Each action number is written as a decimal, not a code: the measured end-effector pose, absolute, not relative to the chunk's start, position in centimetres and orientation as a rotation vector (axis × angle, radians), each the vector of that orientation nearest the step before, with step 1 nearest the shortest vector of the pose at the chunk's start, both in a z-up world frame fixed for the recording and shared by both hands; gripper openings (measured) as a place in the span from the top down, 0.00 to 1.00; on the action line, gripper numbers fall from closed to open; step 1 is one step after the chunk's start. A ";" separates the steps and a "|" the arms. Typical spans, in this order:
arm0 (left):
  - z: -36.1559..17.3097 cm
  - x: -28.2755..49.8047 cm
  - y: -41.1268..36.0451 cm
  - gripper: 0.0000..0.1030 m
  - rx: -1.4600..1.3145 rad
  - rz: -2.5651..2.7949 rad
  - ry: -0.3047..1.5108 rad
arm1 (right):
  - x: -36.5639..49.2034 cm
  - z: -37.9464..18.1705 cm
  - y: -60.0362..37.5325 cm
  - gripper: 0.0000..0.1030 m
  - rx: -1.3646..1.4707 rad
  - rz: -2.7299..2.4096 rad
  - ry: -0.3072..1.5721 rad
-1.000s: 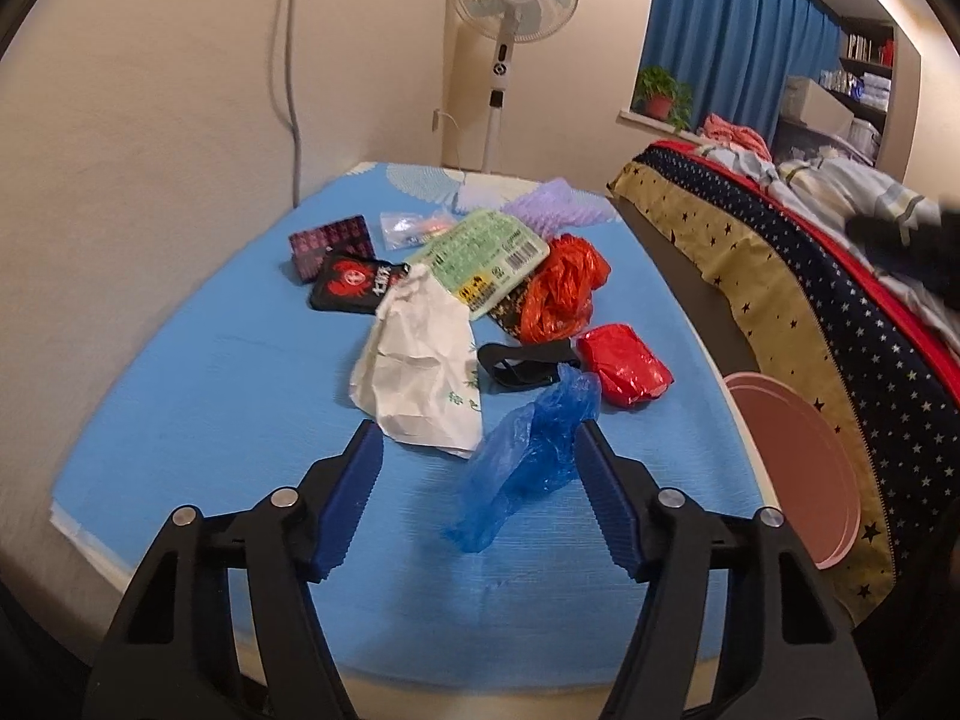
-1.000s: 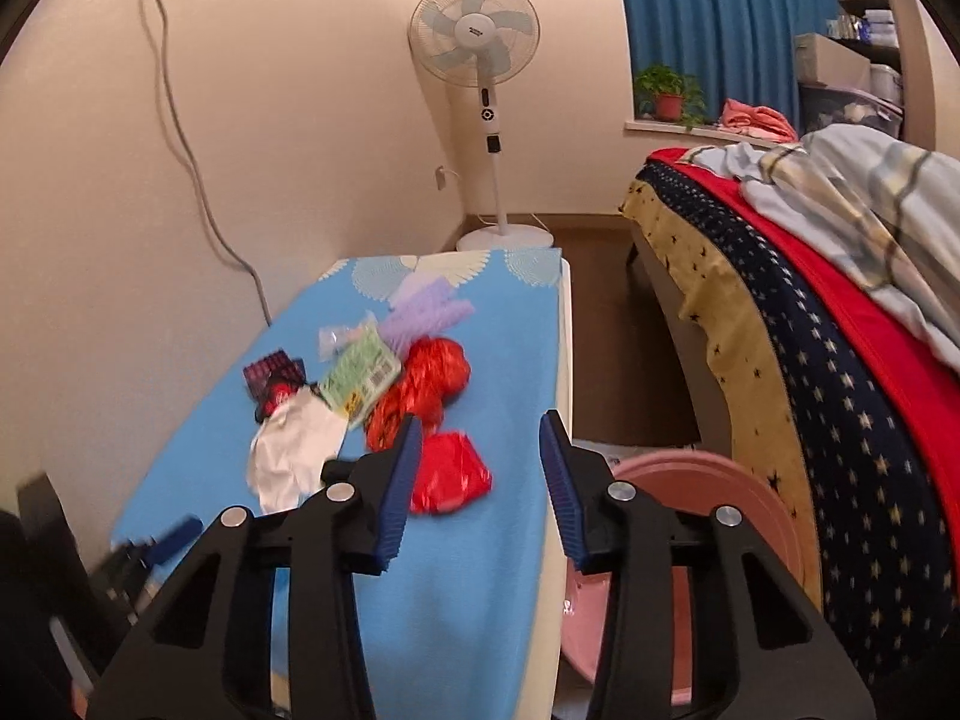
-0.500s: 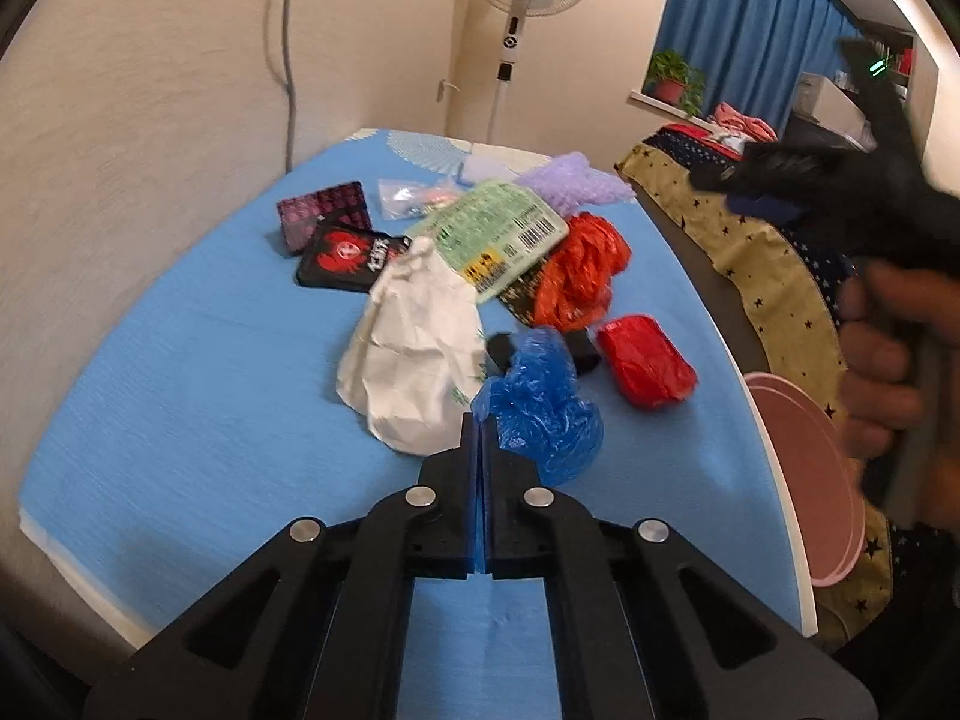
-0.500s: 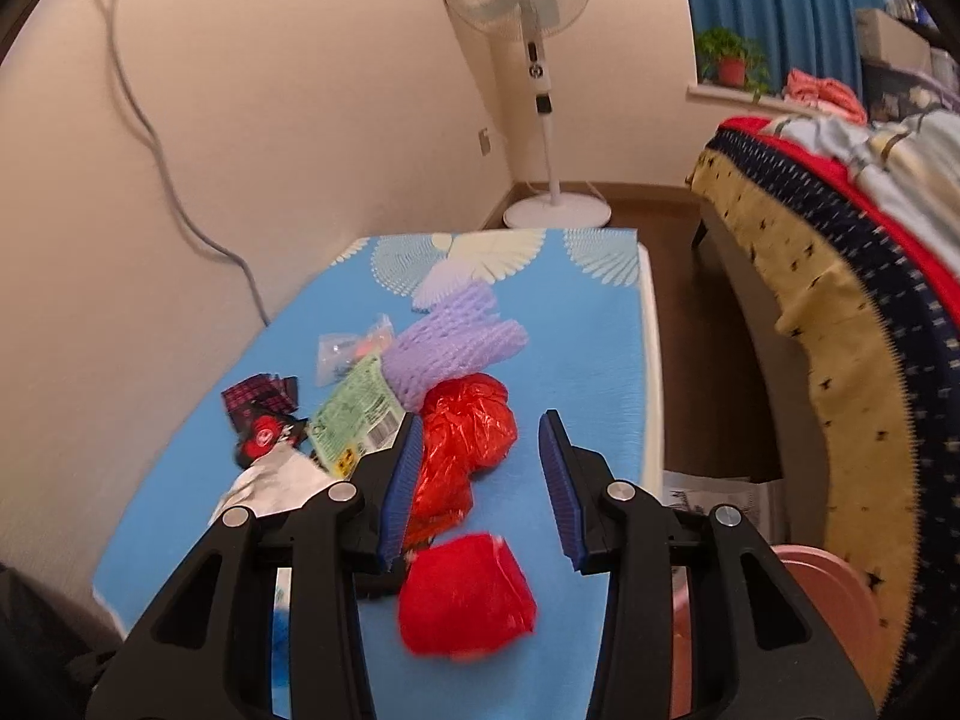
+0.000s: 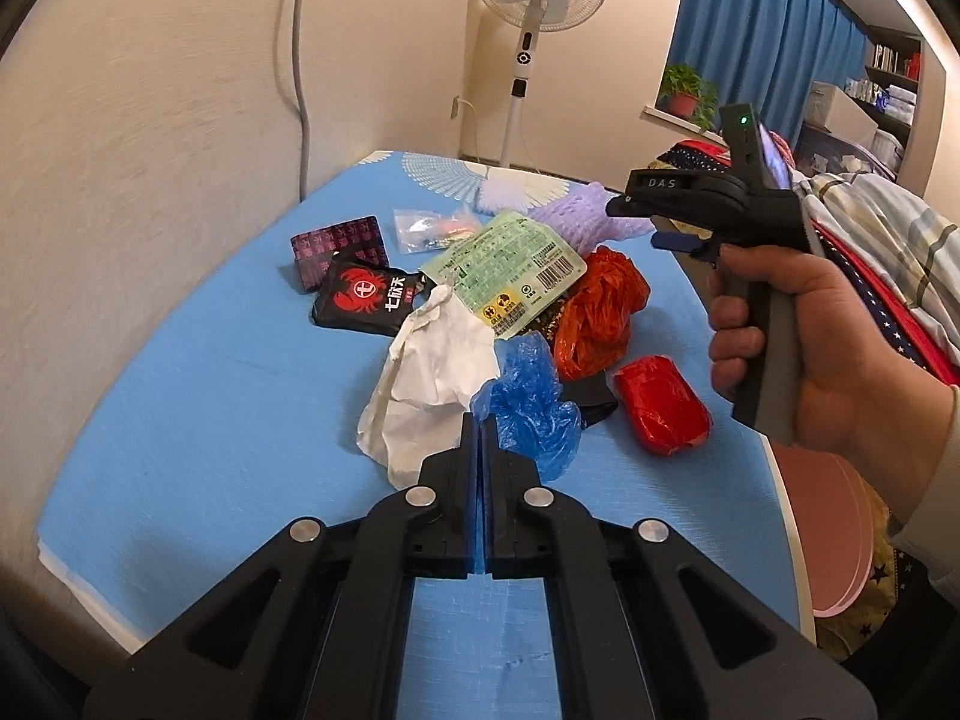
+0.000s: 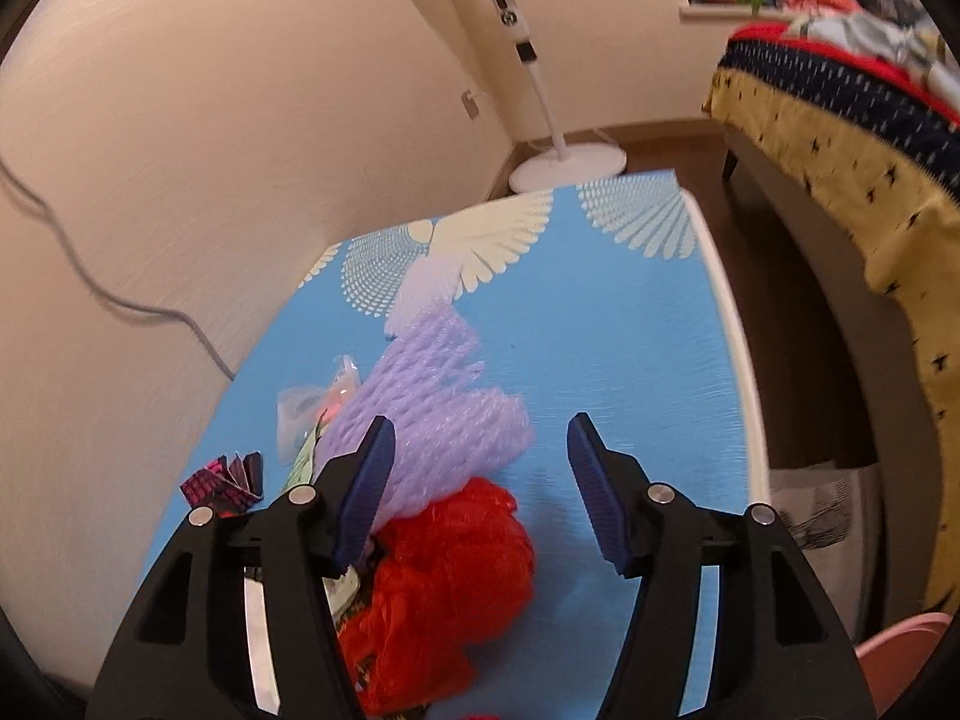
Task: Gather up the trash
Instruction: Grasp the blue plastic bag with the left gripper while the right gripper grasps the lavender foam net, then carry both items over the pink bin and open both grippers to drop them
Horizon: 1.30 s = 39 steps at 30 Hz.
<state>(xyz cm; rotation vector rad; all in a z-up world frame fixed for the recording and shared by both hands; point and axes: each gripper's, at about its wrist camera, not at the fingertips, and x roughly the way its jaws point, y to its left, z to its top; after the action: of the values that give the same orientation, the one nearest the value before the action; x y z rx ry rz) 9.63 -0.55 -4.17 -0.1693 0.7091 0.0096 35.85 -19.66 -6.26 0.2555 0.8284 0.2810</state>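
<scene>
— So, how do the two hands sit right now?

— In the left wrist view the left gripper (image 5: 480,420) points down at a slant over the near part of the blue tabletop (image 5: 198,420). The person's right hand (image 5: 798,354) is at the right of that view, fingers wrapped round the handle of the right gripper (image 6: 480,474), which reaches out above the far side of the trash pile.

— And the left gripper, what is it doing?

— Its jaws are pressed together, and a thin edge of the crumpled blue plastic bag (image 5: 531,405) appears pinched between the tips. The bag bunches up just beyond them, touching the white crumpled paper (image 5: 432,384) on its left.

— The right one?

— Its jaws are opening, with a wide gap. Nothing is pressed between the pads. Seen from its own camera, the purple foam net (image 6: 444,396) and the red-orange plastic bag (image 6: 444,588) lie below, toward the left finger; bare tabletop shows under the right finger.

— Where is the rest of the trash?

— Clustered in the middle of the tabletop: a green printed wrapper (image 5: 510,270), a black packet with a red emblem (image 5: 366,297), a dark pink-patterned packet (image 5: 339,249), a small clear packet (image 5: 429,228), and a red bundle (image 5: 663,414) nearest the right edge. A pink basin (image 5: 834,540) sits beyond that edge, lower down, beside the bed (image 5: 882,306).
</scene>
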 end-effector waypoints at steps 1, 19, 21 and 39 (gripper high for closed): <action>-4.2 9.7 -0.5 0.99 -0.171 0.010 0.710 | 35.9 -6.4 -19.7 0.44 0.272 0.294 0.828; -1.1 7.0 -0.2 0.99 -0.194 -0.004 0.634 | 27.0 4.9 -19.1 0.92 0.175 0.417 0.605; -0.7 6.6 -0.4 0.99 -0.182 -0.013 0.621 | 25.0 6.0 -19.5 0.92 0.142 0.402 0.594; 4.9 6.0 -4.5 0.99 -0.166 -0.208 0.574 | 11.8 11.1 -26.3 0.92 0.009 0.207 0.538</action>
<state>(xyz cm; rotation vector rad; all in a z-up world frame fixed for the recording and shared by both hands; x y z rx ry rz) 6.04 -4.49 4.88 -0.1664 0.5739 -0.2084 11.80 -26.25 11.06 0.0091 0.5377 0.2074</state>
